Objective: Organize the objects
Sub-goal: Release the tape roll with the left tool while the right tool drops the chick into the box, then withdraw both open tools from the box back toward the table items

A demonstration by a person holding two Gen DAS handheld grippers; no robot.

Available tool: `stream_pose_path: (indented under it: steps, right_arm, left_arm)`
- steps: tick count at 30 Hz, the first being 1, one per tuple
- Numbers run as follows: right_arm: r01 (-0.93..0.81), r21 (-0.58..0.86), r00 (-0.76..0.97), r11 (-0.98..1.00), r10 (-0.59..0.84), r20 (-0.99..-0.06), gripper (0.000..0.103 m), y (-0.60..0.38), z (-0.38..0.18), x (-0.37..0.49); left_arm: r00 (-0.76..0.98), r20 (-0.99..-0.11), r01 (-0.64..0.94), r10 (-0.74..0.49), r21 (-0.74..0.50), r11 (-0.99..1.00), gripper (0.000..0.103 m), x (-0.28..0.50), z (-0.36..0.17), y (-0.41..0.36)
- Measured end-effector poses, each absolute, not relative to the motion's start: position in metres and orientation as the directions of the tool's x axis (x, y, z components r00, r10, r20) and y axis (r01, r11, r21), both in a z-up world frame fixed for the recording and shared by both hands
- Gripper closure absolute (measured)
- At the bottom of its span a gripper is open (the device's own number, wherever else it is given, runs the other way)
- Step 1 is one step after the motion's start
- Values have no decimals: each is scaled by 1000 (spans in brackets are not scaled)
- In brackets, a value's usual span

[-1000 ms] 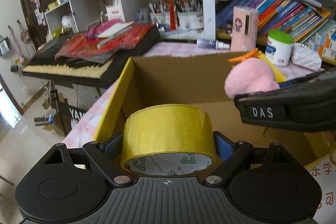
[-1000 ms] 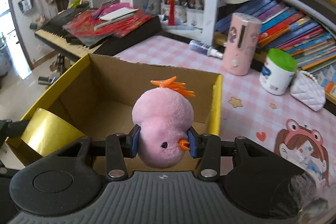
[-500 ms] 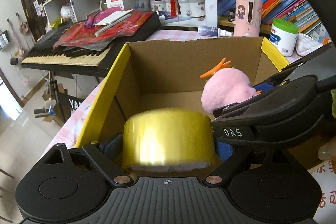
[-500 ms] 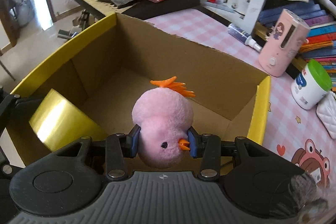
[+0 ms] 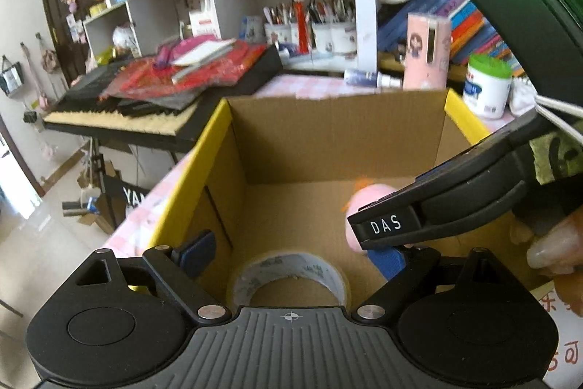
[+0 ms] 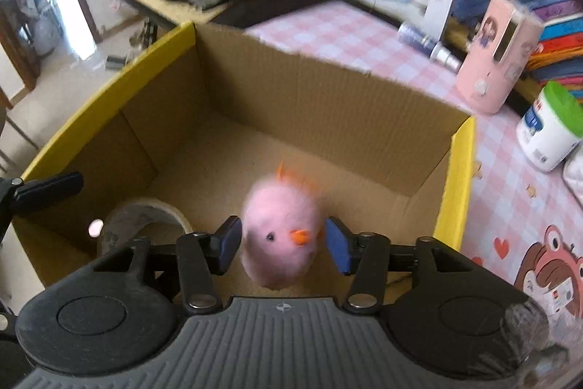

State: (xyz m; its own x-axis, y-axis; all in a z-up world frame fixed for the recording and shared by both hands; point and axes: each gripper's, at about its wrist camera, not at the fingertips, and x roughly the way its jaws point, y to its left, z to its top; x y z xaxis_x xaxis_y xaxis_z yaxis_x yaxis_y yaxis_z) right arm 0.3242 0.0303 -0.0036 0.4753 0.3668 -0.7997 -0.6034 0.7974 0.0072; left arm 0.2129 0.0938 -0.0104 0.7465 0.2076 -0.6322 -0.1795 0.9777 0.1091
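Observation:
An open cardboard box (image 5: 339,137) with yellow flaps stands on the pink checked table; it also shows in the right wrist view (image 6: 328,104). My left gripper (image 5: 291,254) is open above the box's near left part. The roll of yellow tape (image 5: 289,279) lies flat on the box floor below it, also seen in the right wrist view (image 6: 142,221). My right gripper (image 6: 282,243) is open. The pink plush chick (image 6: 280,228) is blurred between its pads, free of them, over the box floor. The chick peeks out in the left wrist view (image 5: 371,195) behind the right gripper's finger.
A pink canister (image 6: 499,61), a green-lidded white jar (image 6: 550,130) and a small bottle (image 6: 426,42) stand on the table beyond the box. Bookshelves (image 5: 462,24) rise behind. A keyboard piled with red items (image 5: 175,86) is at the left. A cartoon mat (image 6: 546,272) lies right.
Both grippers moved down into the box and opened. The tape roll dropped from the left gripper onto the box floor. The chick came free of the right gripper's pads.

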Motion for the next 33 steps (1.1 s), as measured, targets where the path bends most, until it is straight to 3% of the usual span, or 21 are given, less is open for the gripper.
stream_pose_path:
  steps: [10, 18, 26, 33]
  right_arm:
    - [-502, -22, 682, 865, 380, -625, 35, 4, 37, 269]
    - [-324, -67, 830, 944, 249, -499, 35, -19, 49, 216]
    - [-212, -56, 847, 976, 155, -509, 33, -32, 39, 169]
    - [-196, -77, 828, 978, 122, -548, 32, -28, 25, 131]
  left_arm:
    - [788, -586, -188, 190, 65, 980, 6, 182, 13, 100]
    - [800, -565, -206, 201, 55, 977, 6, 152, 24, 110]
    - [822, -521, -240, 231, 52, 969, 5, 119, 33, 119]
    - [819, -534, -221, 210, 44, 974, 5, 90, 25, 121]
